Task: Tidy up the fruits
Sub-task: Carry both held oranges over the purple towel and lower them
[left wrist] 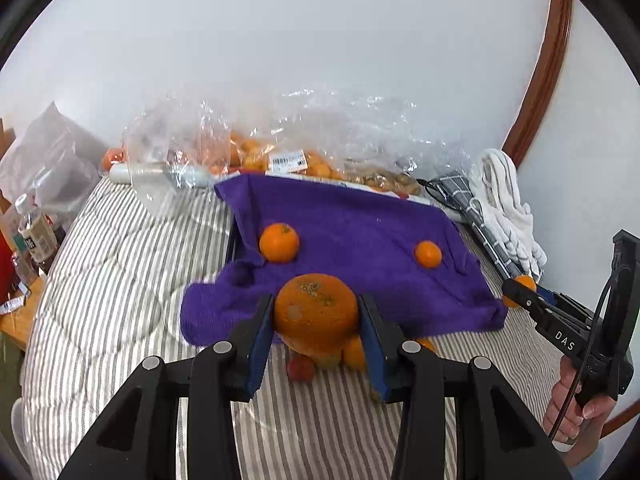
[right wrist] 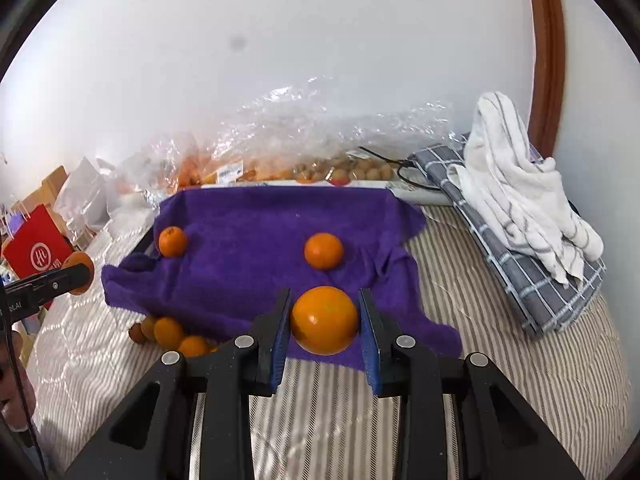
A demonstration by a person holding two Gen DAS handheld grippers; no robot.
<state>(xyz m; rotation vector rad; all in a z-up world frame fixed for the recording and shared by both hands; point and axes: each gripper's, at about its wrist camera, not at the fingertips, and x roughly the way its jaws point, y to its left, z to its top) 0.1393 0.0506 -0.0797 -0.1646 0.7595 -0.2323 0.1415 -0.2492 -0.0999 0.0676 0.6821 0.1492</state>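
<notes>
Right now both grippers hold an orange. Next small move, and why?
Probably carry both forward over the purple towel and set them down. The left gripper grips a speckled orange, the right gripper a smooth orange, both lifted clear. Two oranges already rest on the towel, with bare cloth between them.

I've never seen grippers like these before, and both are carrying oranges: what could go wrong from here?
The left gripper holds a large speckled orange only by its sides, as the right gripper holds its smooth orange, so either might slip. The purple towel is rumpled, so an orange set there may roll toward the two oranges already resting there.
</notes>
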